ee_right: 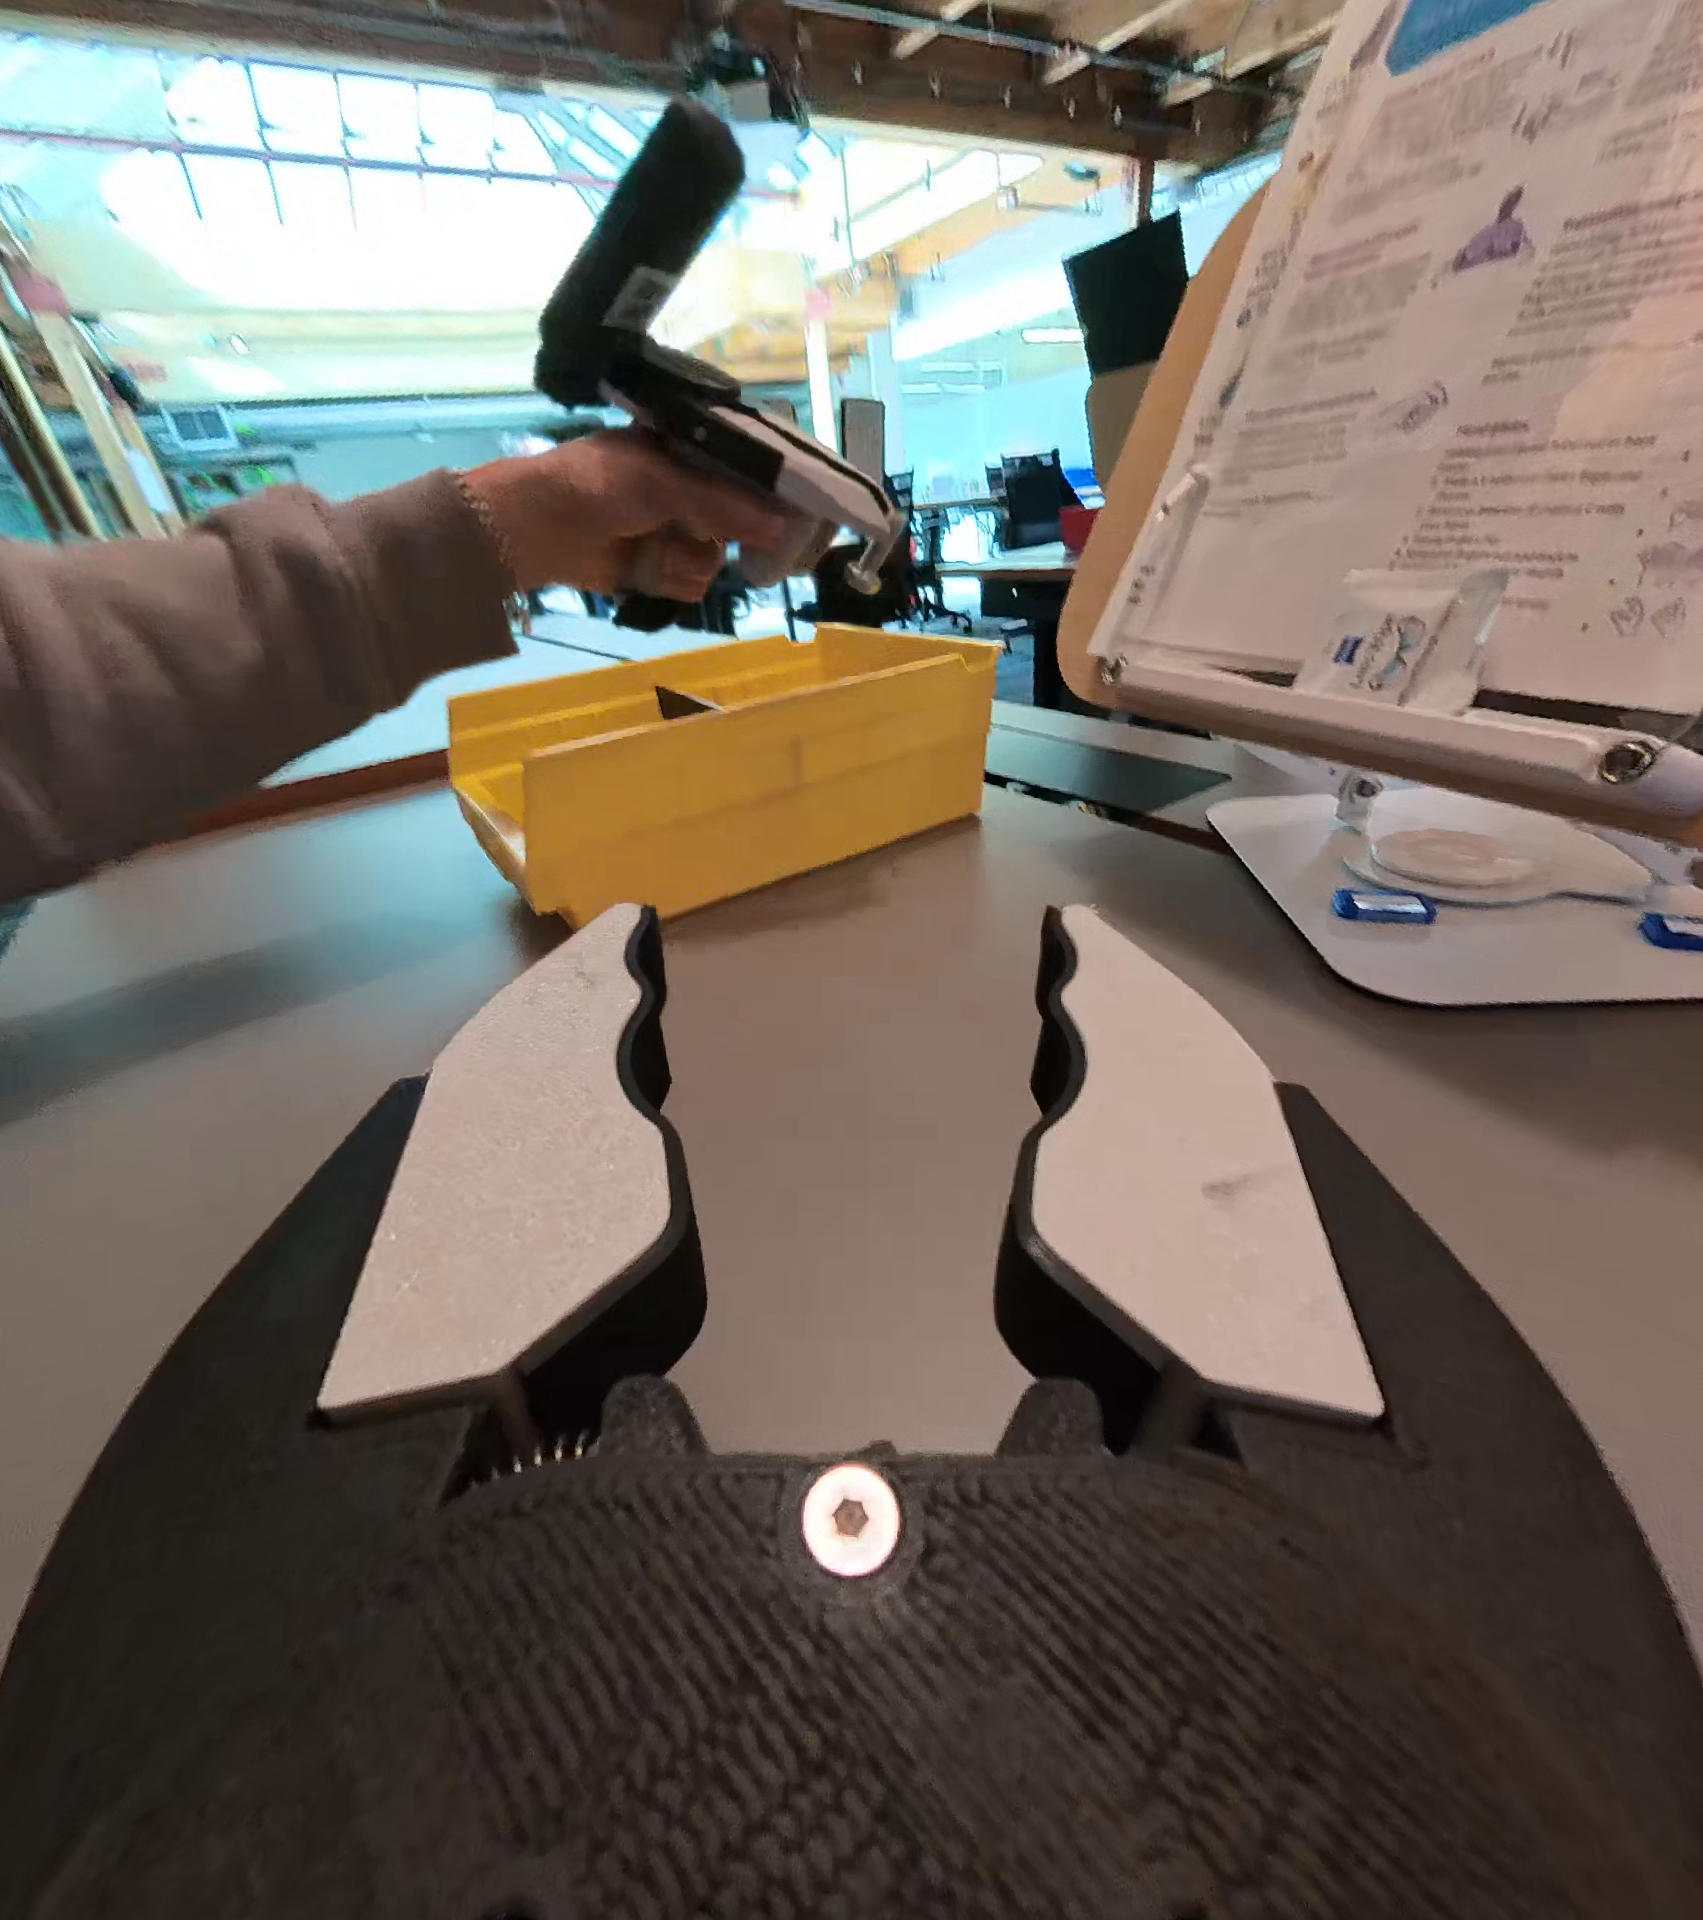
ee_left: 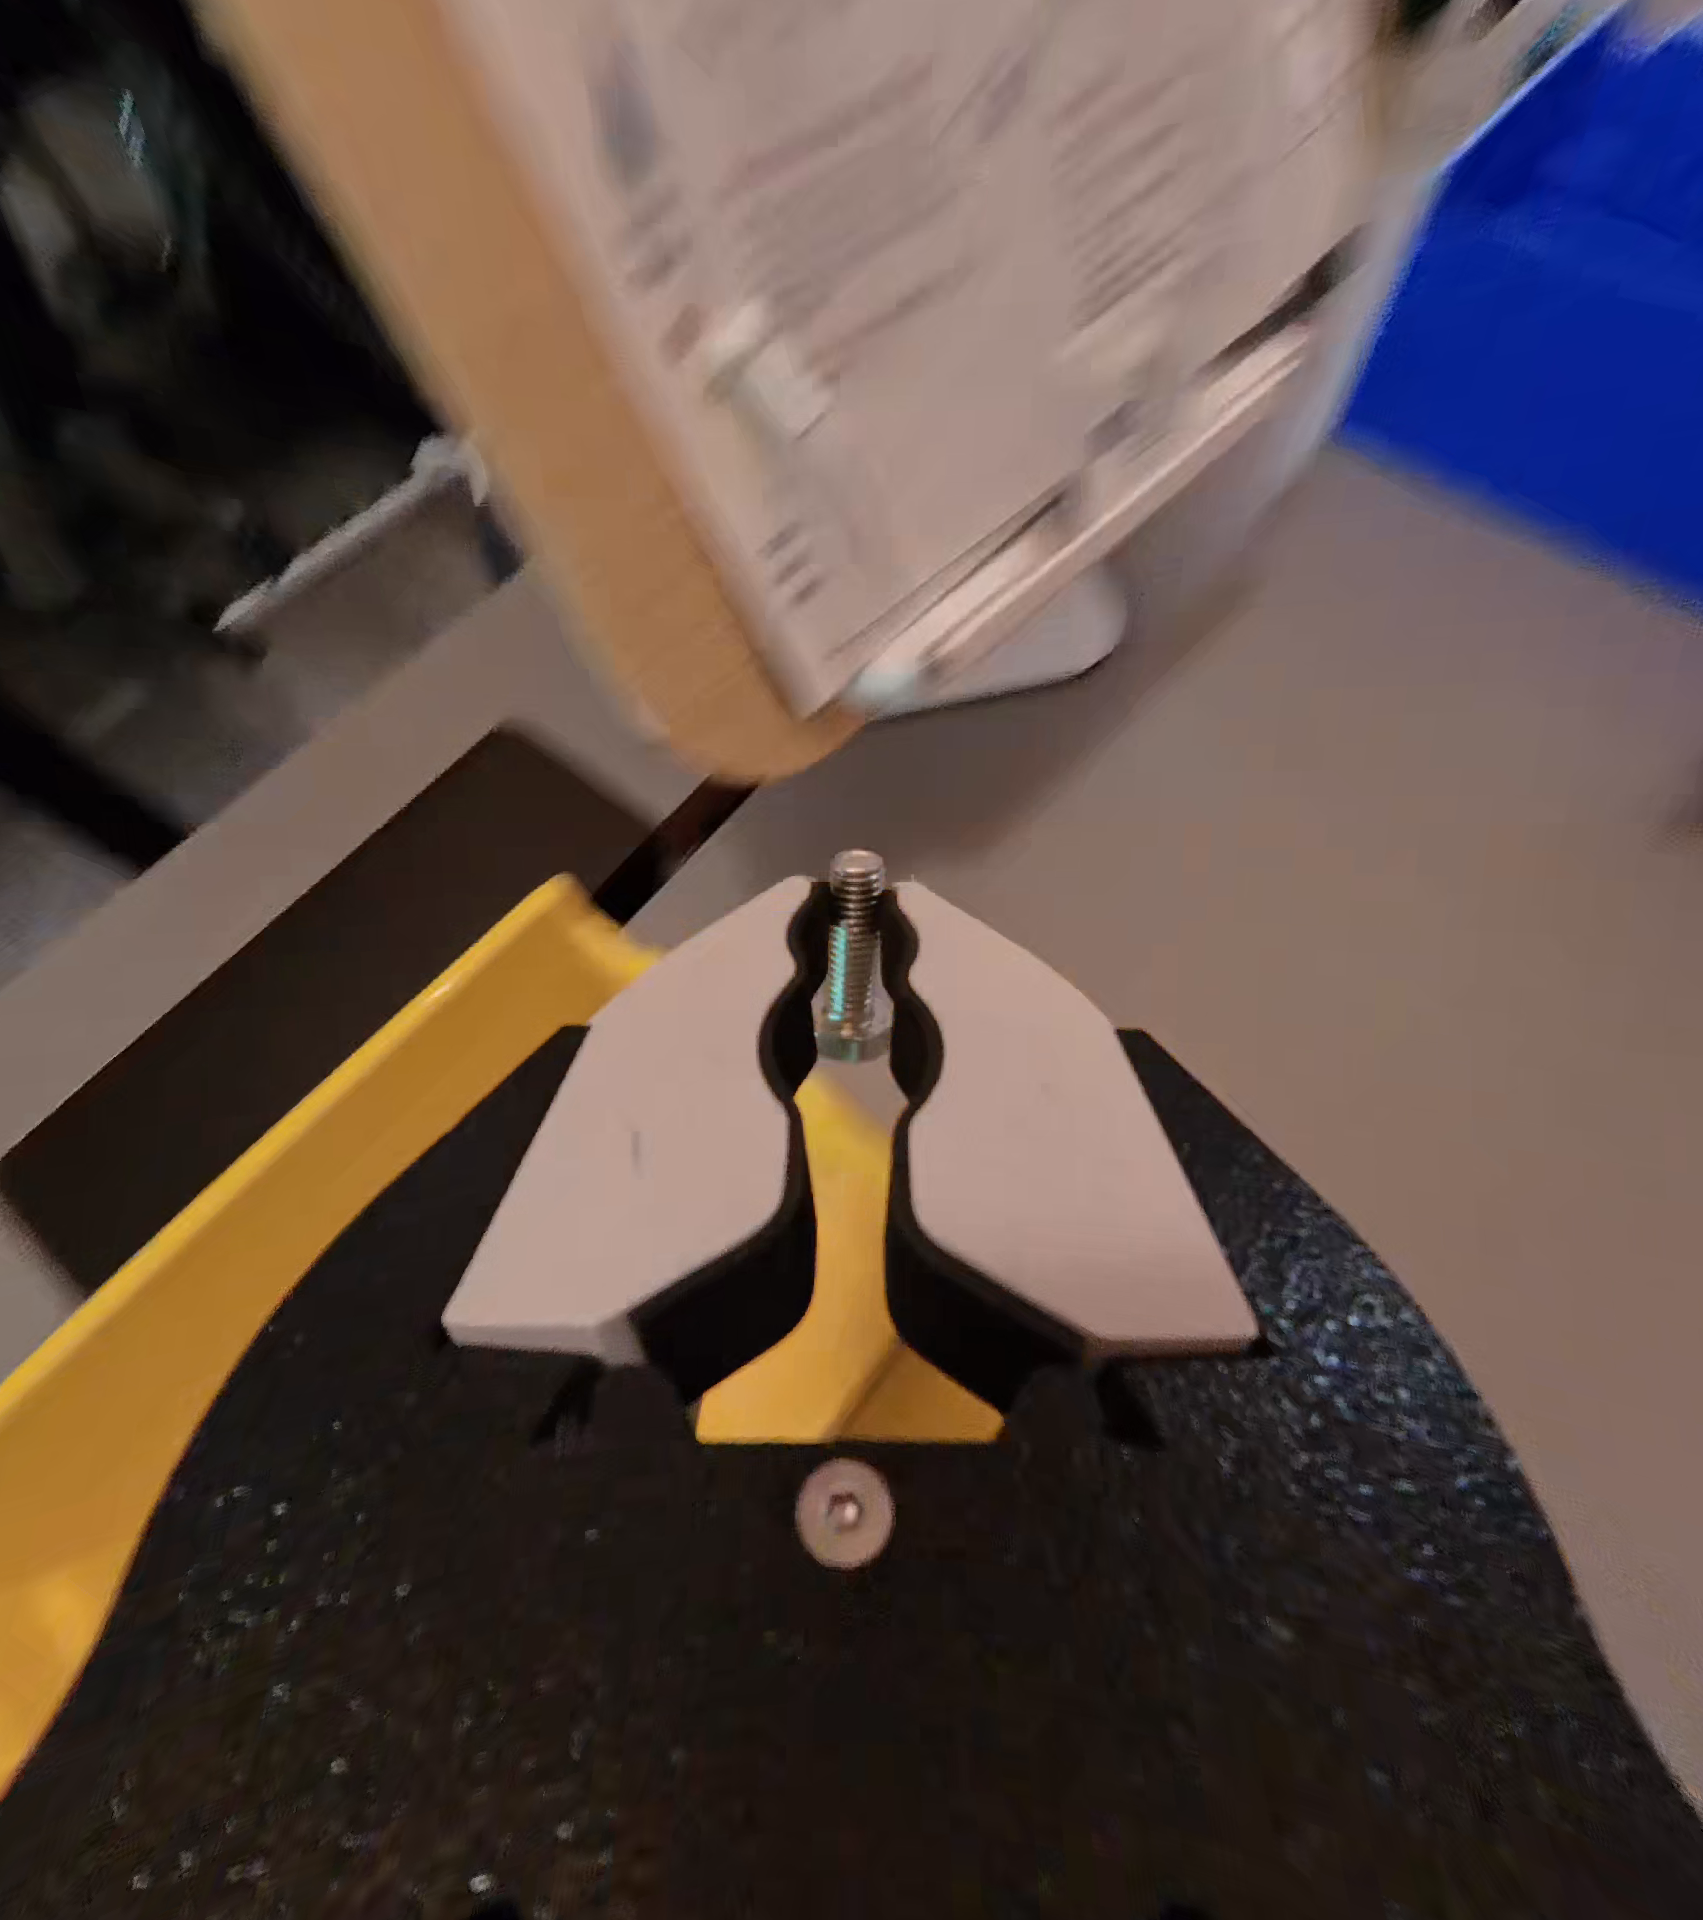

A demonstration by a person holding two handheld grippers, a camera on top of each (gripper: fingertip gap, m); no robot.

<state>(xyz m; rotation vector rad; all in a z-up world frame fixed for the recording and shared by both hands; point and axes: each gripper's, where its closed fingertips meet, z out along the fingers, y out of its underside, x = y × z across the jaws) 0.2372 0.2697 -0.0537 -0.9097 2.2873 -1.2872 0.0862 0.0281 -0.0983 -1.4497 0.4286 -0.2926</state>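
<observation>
My left gripper [ee_left: 857, 883] is shut on a small silver bolt [ee_left: 855, 961]; its threaded end points forward past the fingertips and its hex head sits back between the pads. It hangs over the rim of a yellow bin [ee_left: 327, 1174]. In the right wrist view the left gripper [ee_right: 873, 561] shows in a person's hand above the yellow bin [ee_right: 743, 790], with the bolt at its tip. My right gripper [ee_right: 852, 925] is open and empty, low over the grey table [ee_right: 847, 1143], in front of the bin.
A tan document stand with printed sheets [ee_right: 1512, 374] on a white base [ee_right: 1512, 935] stands at the right; it also shows blurred in the left wrist view [ee_left: 826, 343]. A blue container [ee_left: 1605, 312] is at the far right. A sleeved arm [ee_right: 151, 675] reaches in from the left. Some 30 centimetres of space lies between my two pairs of fingers.
</observation>
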